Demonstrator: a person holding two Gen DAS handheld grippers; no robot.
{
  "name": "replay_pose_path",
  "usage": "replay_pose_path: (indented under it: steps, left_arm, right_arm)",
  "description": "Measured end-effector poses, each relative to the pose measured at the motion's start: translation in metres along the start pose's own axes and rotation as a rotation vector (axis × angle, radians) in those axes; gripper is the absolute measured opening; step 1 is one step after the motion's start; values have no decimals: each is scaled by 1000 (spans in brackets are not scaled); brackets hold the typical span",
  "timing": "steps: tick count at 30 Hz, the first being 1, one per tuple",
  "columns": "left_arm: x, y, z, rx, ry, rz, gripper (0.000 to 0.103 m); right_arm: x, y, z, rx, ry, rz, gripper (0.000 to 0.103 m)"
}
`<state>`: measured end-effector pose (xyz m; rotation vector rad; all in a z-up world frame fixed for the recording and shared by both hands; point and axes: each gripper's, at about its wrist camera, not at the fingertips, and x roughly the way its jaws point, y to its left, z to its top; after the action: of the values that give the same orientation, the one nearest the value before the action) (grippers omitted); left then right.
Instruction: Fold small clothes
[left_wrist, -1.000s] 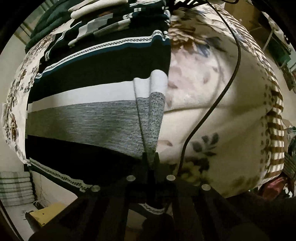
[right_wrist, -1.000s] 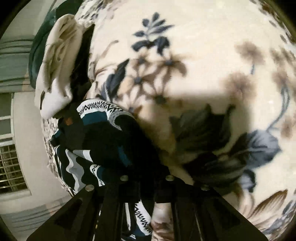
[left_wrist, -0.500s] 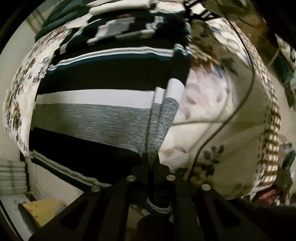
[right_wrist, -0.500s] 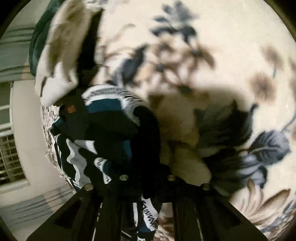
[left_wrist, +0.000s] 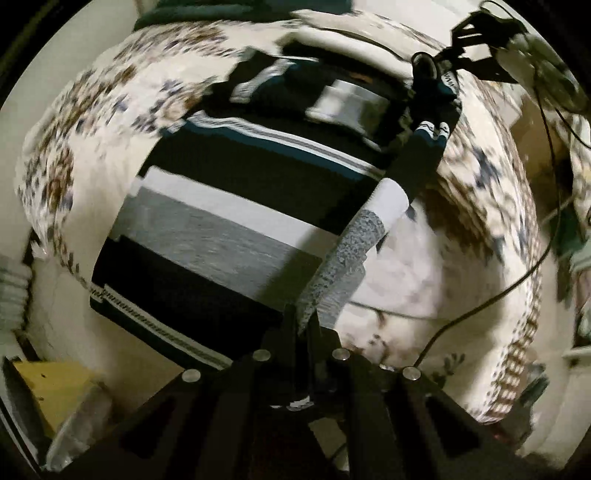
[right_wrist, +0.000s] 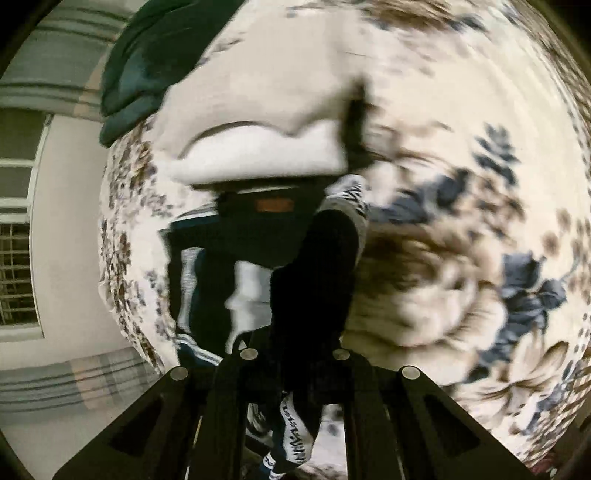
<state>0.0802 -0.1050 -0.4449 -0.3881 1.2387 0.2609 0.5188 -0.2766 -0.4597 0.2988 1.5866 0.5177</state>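
A striped garment (left_wrist: 229, 206) in black, white, grey and teal lies spread on a floral blanket (left_wrist: 461, 236). My left gripper (left_wrist: 303, 325) is shut on its right edge, which rises as a taut fold (left_wrist: 354, 243) towards the far corner. The right gripper (left_wrist: 476, 55) shows at the top right of the left wrist view, holding the far end of that fold. In the right wrist view my right gripper (right_wrist: 295, 373) is shut on a black fold of the striped garment (right_wrist: 314, 273), lifted off the blanket (right_wrist: 461, 184).
A folded white cloth (right_wrist: 266, 155) and a dark green cloth (right_wrist: 147, 62) lie beyond the garment. A black cable (left_wrist: 532, 269) runs across the blanket on the right. A yellow box (left_wrist: 48, 384) sits below the bed's left edge.
Both grippers have lifted the garment's right edge and swung with it. The edge now stretches taut between them, and more of the blanket shows on the left.
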Motion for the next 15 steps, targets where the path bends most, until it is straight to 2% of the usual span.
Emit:
replay_pose_path:
  steps: [6, 10, 15]
  left_arm:
    - [-2, 91, 20, -122, 12, -73, 2]
    - [0, 147, 33, -173, 3, -94, 2]
    - [32, 209, 43, -208, 16, -97, 3]
  right_arm:
    - [40, 124, 5, -84, 7, -51, 9]
    - [97, 212, 17, -152, 24, -103, 9]
    - [173, 281, 29, -193, 40, -191, 9]
